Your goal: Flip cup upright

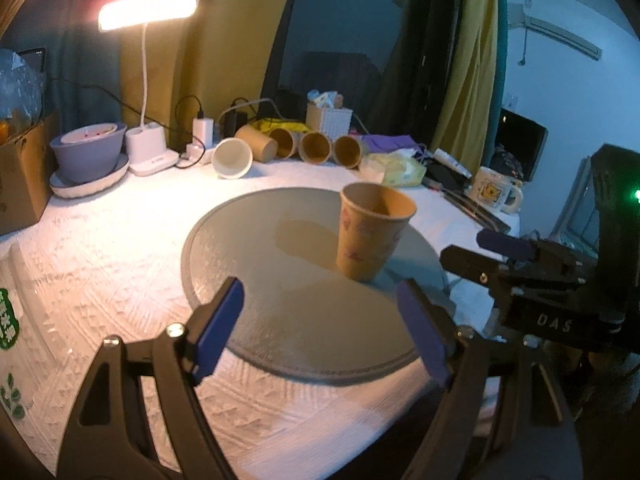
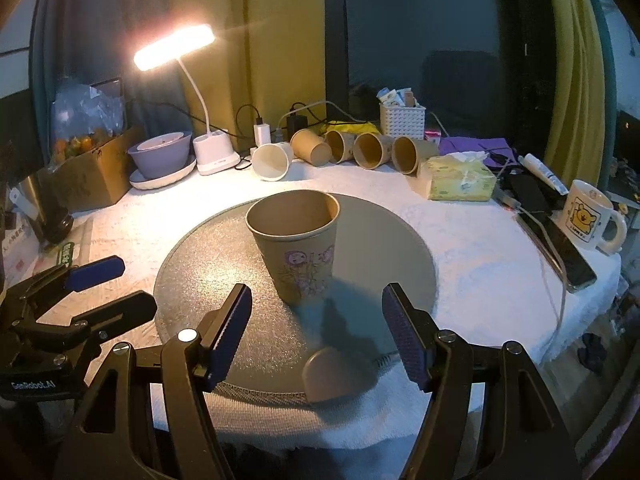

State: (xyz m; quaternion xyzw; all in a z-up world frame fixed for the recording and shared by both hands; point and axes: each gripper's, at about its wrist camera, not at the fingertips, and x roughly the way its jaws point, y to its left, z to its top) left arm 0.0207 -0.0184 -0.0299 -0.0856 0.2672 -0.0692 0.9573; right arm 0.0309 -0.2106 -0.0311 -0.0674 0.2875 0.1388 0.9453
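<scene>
A brown paper cup (image 1: 370, 232) with a printed flower design stands upright, mouth up, on a round grey mat (image 1: 280, 312). It also shows in the right wrist view (image 2: 298, 248), on the mat (image 2: 400, 248). My left gripper (image 1: 320, 320) is open and empty, a little short of the cup. My right gripper (image 2: 316, 328) is open and empty, just in front of the cup. The right gripper shows at the right edge of the left wrist view (image 1: 472, 248). The left gripper shows at the left edge of the right wrist view (image 2: 116, 288).
Several paper cups (image 2: 360, 150) lie on their sides at the back. A desk lamp (image 2: 208, 148), a grey bowl on a plate (image 2: 162, 156), a cardboard box (image 2: 96, 172), a tissue pack (image 2: 460, 178), a white mug (image 2: 588, 218) and a phone (image 2: 560, 252) ring the white-clothed table (image 2: 480, 280).
</scene>
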